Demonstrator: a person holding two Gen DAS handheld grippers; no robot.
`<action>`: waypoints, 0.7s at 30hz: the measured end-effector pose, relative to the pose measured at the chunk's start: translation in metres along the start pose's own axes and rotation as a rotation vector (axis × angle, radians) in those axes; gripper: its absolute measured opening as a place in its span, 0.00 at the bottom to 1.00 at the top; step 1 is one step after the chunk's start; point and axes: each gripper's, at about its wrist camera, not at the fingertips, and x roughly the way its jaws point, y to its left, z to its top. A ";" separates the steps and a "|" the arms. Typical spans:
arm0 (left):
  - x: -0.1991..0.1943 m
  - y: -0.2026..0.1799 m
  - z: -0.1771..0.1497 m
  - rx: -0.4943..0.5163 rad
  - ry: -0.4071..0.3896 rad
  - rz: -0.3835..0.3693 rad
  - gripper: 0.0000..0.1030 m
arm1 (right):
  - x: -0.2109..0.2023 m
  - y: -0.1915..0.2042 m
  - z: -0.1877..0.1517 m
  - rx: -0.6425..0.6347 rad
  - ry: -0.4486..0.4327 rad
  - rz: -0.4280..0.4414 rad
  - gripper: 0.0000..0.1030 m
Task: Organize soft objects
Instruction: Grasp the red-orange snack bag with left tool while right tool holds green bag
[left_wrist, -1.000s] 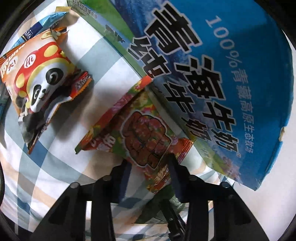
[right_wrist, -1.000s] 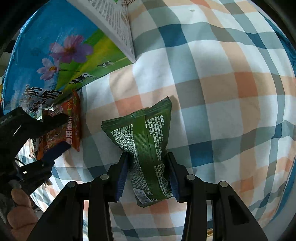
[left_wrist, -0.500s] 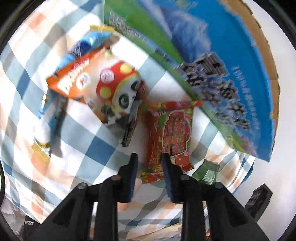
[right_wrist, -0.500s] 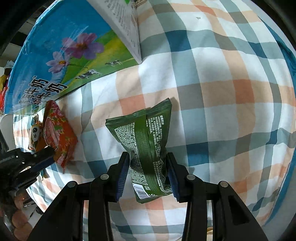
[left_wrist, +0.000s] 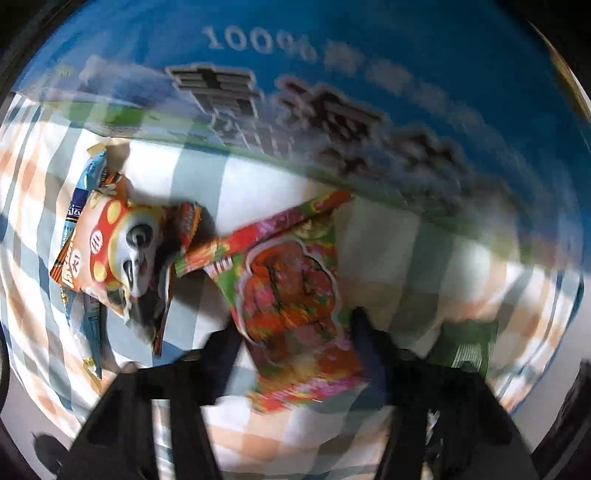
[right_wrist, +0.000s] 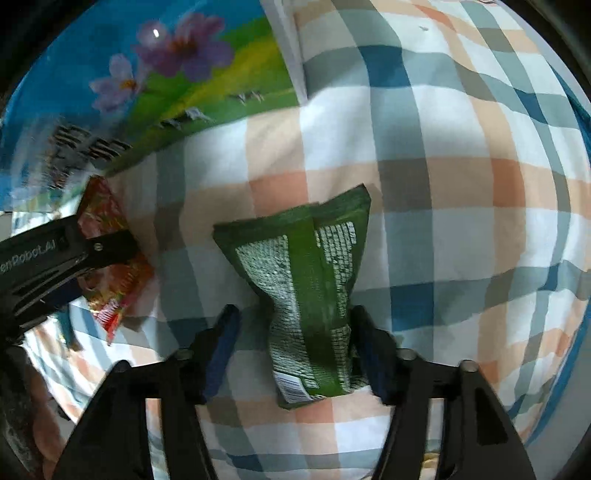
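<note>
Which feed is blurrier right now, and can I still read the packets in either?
Left wrist: heavy motion smear, carton lettering and red snack packet unreadable. Right wrist: mostly sharp on the green packet, blur only at the left gripper; fisheye bending throughout.

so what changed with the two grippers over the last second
Both opened. The right gripper spread off the green foil snack packet, which lies where it was on the checked cloth. The left gripper now straddles the red floral snack packet with gaps either side. The panda packet and blue milk carton stayed put.
</note>
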 end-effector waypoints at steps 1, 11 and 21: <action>-0.004 -0.002 -0.004 0.022 -0.001 0.010 0.44 | -0.001 0.001 -0.003 -0.005 0.001 0.004 0.44; -0.015 -0.025 -0.069 0.259 0.044 0.121 0.47 | 0.000 0.012 -0.062 -0.058 0.114 0.028 0.38; -0.029 -0.053 -0.069 0.227 -0.008 0.140 0.49 | 0.005 0.032 -0.079 -0.070 0.085 -0.048 0.47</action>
